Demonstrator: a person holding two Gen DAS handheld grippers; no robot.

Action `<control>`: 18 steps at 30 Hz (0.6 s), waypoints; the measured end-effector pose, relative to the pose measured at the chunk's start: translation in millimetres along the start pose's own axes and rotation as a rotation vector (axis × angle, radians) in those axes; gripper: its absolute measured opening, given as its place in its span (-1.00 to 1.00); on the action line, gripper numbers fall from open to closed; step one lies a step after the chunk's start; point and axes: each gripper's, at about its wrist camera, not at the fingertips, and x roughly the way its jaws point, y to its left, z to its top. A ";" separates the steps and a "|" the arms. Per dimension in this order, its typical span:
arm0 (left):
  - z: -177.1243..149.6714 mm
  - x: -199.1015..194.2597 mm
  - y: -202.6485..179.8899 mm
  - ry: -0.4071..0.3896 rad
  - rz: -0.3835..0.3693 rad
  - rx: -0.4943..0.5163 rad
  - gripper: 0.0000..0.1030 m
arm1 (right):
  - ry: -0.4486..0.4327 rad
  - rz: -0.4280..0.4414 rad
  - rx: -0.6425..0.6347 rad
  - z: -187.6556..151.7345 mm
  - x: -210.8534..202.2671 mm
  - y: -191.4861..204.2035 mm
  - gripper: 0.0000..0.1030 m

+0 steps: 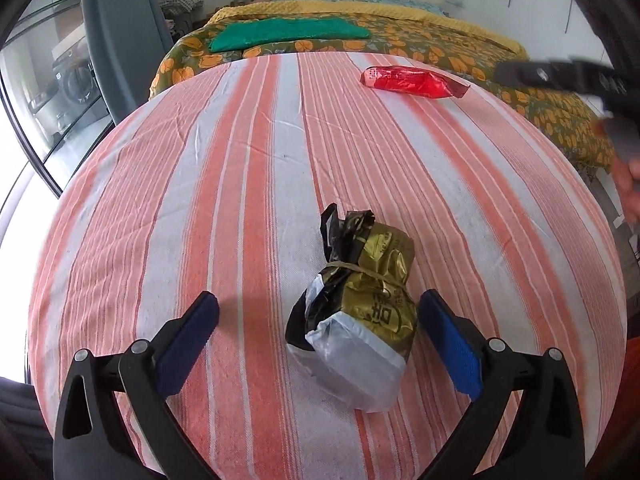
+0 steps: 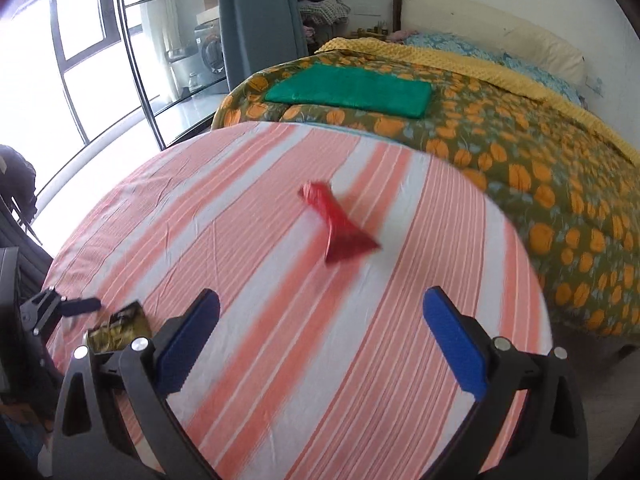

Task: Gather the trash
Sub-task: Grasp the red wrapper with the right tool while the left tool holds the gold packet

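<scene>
Left wrist view: left gripper point(image 1: 319, 312) with jaws spread wide, blue pads point(image 1: 450, 344) clear of everything. Between them, touching neither pad, lies a bundled packet point(image 1: 356, 316) on the striped cloth point(image 1: 160, 220). Gold foil with black print, black plastic crumpled at the far end, pale translucent plastic wrapped over the near end, a rubber band around the middle. Long axis runs roughly away from the camera, leaning slightly left at the top. Far side of the cloth, near its right edge: red wrapper point(image 1: 412, 80), shiny, crinkled, long axis running left-right, flat tail pointing right. The right gripper point(image 1: 560, 76) shows blurred at the right edge; its state can't be read here.

Right wrist view: right gripper point(image 2: 321, 312) with fingers wide apart, nothing between them but cloth. Red wrapper point(image 2: 338, 224) lies well ahead on the cloth, motion-blurred, long axis diagonal from upper left to lower right, wider end toward the camera. Gold packet point(image 2: 120, 326) peeks out at lower left, partly hidden behind the left finger, with the left gripper point(image 2: 60, 312) beside it. A bed with floral cover point(image 2: 520, 168) and green folded cloth point(image 2: 352, 90) sits behind.
</scene>
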 end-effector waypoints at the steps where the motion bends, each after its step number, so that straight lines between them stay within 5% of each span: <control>1: 0.5 0.1 0.5 0.000 -0.001 -0.001 0.91 | 0.042 0.009 -0.020 18.8 13.5 -0.3 0.91; 4: 1.1 0.4 1.0 -0.001 -0.004 -0.005 0.91 | 0.177 0.003 -0.056 52.6 58.8 2.5 0.74; 6: 0.7 0.3 2.5 -0.001 -0.007 -0.011 0.91 | 0.220 -0.028 -0.085 66.5 83.2 8.1 0.34; 8: 0.6 0.3 3.1 -0.002 -0.004 -0.014 0.91 | 0.249 -0.053 -0.094 69.8 99.7 12.5 0.21; 12: 0.6 0.2 3.5 -0.002 -0.005 -0.016 0.91 | 0.282 -0.054 -0.071 62.6 112.5 6.6 -0.73; 18: 1.1 0.4 4.5 -0.002 -0.005 -0.015 0.91 | 0.211 -0.011 0.014 33.3 72.8 -3.3 -0.77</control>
